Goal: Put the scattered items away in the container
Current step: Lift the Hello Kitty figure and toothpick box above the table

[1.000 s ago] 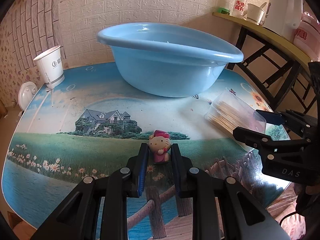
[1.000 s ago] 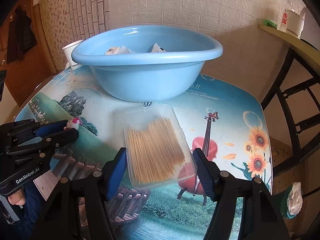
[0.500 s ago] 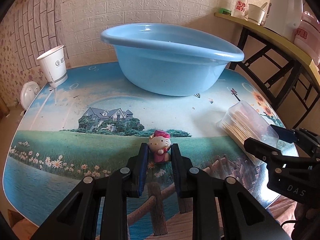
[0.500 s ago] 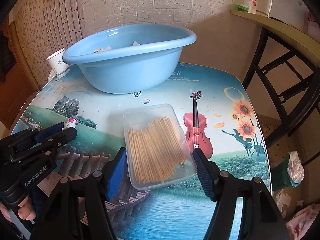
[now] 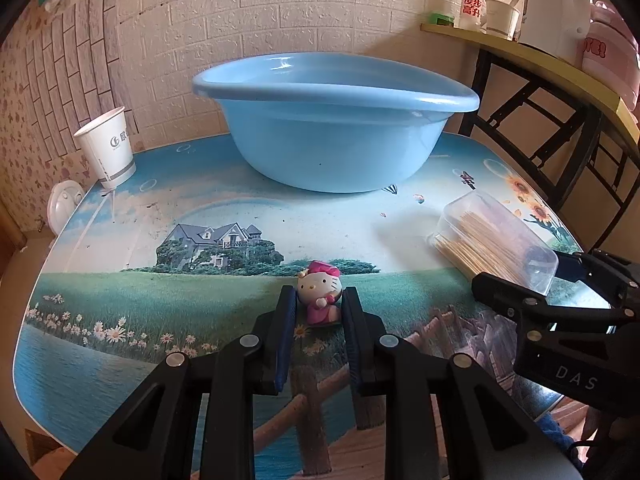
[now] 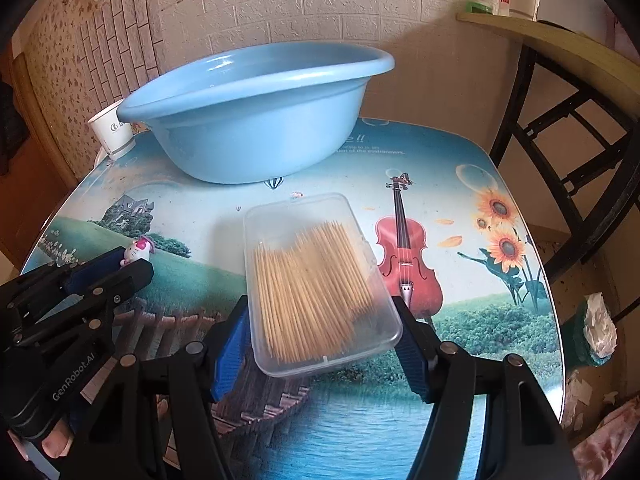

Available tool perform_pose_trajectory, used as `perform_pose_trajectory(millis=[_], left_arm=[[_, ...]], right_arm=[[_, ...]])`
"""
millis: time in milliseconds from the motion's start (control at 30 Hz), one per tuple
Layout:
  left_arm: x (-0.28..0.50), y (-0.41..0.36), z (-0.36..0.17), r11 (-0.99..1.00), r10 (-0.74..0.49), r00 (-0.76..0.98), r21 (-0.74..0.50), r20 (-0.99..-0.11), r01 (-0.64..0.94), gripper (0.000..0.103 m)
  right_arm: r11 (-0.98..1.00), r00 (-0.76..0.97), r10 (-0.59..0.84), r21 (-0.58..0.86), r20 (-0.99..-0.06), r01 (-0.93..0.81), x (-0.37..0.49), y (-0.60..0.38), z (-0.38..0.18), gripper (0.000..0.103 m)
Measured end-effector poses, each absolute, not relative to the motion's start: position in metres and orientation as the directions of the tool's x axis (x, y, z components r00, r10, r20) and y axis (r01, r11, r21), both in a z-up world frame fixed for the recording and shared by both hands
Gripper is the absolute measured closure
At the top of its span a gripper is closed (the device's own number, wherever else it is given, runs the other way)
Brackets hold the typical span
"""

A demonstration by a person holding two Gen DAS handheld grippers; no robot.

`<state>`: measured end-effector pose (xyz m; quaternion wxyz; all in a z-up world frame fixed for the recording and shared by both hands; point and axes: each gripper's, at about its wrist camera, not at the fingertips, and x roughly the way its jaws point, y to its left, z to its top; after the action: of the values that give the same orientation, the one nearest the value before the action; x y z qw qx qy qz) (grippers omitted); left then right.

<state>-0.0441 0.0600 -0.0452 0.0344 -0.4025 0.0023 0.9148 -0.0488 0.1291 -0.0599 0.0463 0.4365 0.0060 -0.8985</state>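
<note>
At the bottom centre of the left wrist view, the left gripper (image 5: 319, 312) was seen with its jaws drawn narrow around the small cat figurine (image 5: 319, 294), just as in the earlier views, though whether the pads pressed it could not be told. At the bottom of the right wrist view, the right gripper (image 6: 322, 334) was held with its jaws wide on either side of the clear toothpick box (image 6: 316, 276), apparently gripped and perhaps lifted. Compared with a second earlier, both cameras had been drawn back, so the blue basin (image 5: 332, 132) appeared farther off and its contents were no longer shown; neither item had yet been brought to it, and the carry was judged still to come. The worktop (image 5: 120, 292) was covered by a printed landscape with a house and a violin. Farther back, at centre left, a paper cup (image 5: 106, 146) stood before a white brick wall, and a yellow shelf (image 5: 532, 60) with jars was seen at upper right.
</note>
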Motion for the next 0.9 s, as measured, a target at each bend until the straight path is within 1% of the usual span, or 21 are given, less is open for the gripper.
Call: perform_pose_trajectory(millis=[33, 133, 200, 333, 400, 433, 467, 800, 900], left_arm=[[-0.044, 0.061, -0.045, -0.998, 0.059, -0.675, -0.021, -0.735, -0.064, 0.081], [-0.045, 0.062, -0.046, -0.998, 0.055, -0.677, -0.018, -0.734, -0.062, 0.076], [-0.045, 0.062, -0.046, -0.998, 0.057, -0.677, -0.021, -0.734, -0.062, 0.063], [-0.044, 0.065, -0.047, -0.998, 0.054, -0.682, -0.010, -0.729, -0.067, 0.056], [-0.044, 0.066, -0.048, -0.998, 0.042, -0.683, -0.006, -0.729, -0.055, 0.045], [-0.045, 0.064, -0.049, -0.999, 0.036, -0.684, -0.009, -0.729, -0.043, 0.043], [-0.045, 0.063, -0.049, -0.999, 0.036, -0.684, -0.013, -0.728, -0.038, 0.042], [-0.043, 0.065, -0.050, -0.999, 0.031, -0.689, -0.010, -0.724, -0.035, 0.042], [-0.043, 0.065, -0.050, -0.999, 0.030, -0.690, -0.009, -0.723, -0.035, 0.044]], right_arm=[[-0.996, -0.618, -0.078, 0.029, -0.782, 0.090, -0.049, 0.129, -0.061, 0.035], [-0.995, -0.625, -0.078, 0.025, -0.776, 0.094, -0.051, 0.131, -0.063, 0.035], [-0.995, -0.627, -0.077, 0.023, -0.775, 0.094, -0.053, 0.132, -0.066, 0.035], [-0.995, -0.627, -0.079, 0.026, -0.775, 0.094, -0.058, 0.133, -0.071, 0.035], [-0.996, -0.627, -0.078, 0.027, -0.775, 0.091, -0.060, 0.134, -0.074, 0.033], [-0.996, -0.627, -0.076, 0.026, -0.775, 0.088, -0.060, 0.136, -0.074, 0.031], [-0.996, -0.629, -0.069, 0.023, -0.775, 0.082, -0.061, 0.137, -0.075, 0.030], [-0.997, -0.645, -0.072, 0.032, -0.760, 0.074, -0.061, 0.140, -0.078, 0.030], [-0.997, -0.646, -0.077, 0.041, -0.760, 0.071, -0.061, 0.143, -0.075, 0.032]])
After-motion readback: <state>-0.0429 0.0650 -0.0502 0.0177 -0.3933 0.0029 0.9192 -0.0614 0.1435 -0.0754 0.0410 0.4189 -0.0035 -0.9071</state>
